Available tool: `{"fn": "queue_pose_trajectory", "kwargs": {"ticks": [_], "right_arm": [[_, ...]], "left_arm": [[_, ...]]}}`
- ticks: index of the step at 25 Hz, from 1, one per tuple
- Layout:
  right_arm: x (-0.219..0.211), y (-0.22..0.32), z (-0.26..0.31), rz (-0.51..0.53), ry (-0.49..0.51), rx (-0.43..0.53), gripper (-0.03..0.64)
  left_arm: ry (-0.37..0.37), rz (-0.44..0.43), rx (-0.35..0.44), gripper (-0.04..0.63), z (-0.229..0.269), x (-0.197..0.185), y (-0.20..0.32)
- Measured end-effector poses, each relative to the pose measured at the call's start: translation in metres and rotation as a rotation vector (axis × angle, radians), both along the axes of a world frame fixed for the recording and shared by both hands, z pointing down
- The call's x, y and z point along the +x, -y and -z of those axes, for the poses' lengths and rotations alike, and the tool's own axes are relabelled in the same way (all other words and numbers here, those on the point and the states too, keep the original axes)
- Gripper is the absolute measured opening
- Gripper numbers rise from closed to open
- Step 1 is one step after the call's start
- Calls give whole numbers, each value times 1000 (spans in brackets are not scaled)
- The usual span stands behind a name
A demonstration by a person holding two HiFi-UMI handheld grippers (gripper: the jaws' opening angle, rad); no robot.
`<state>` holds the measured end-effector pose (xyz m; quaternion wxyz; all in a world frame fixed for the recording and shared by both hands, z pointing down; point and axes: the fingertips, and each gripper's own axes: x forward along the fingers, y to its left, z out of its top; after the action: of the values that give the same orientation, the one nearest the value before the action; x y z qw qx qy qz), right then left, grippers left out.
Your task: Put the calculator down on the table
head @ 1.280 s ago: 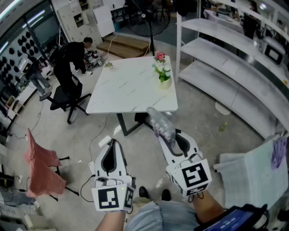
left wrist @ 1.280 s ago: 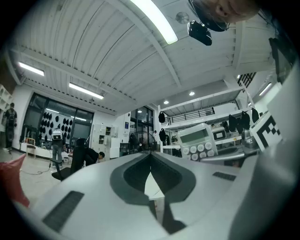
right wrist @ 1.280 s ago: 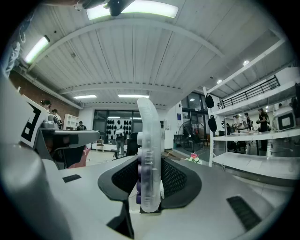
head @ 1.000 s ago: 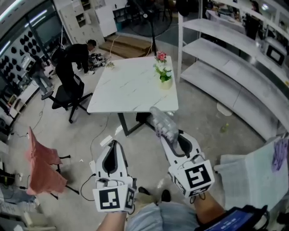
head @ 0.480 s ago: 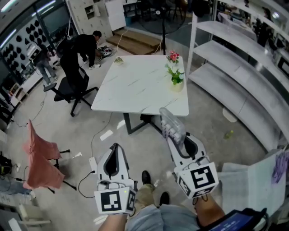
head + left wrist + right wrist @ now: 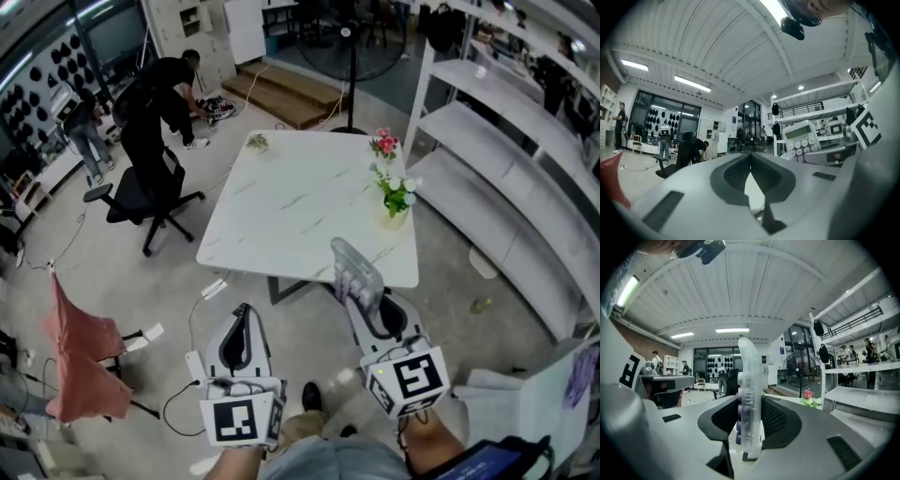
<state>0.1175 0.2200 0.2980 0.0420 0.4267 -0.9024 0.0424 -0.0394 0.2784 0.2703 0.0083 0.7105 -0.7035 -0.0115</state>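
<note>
Low on the left, above the floor, the left gripper (image 6: 243, 314) has its jaws closed together with nothing between them. To its right, the right gripper (image 6: 364, 302) clamps the calculator (image 6: 353, 269) edge-on, in the air by the white table's (image 6: 281, 206) near edge.
</note>
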Motion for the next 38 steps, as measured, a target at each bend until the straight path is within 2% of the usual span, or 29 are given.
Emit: {"fn": "queue_pose_trajectory", "kwargs": {"ticks": [6,11,23,27,34,38], "right_arm": [[-33,48,28,-10,18,73,146],[-45,77,42,-35,38,117,146],[-45,136,7,-103,23,38,146],[-48,169,-10,-110,19,5,146],[-61,249,-33,-100,25,-59,146],[-73,292,-27,-80,35,-59,146]], "left_arm": [[15,-11,79,8,30,-35,54],[29,-36,101,8,38,-49,87],[31,-96,-7,8,-6,-53,155],[27,-120,-14,8,-15,-52,193],[64,-100,-47,8,-24,-71,273],[63,-68,-61,8,-15,-84,314]]}}
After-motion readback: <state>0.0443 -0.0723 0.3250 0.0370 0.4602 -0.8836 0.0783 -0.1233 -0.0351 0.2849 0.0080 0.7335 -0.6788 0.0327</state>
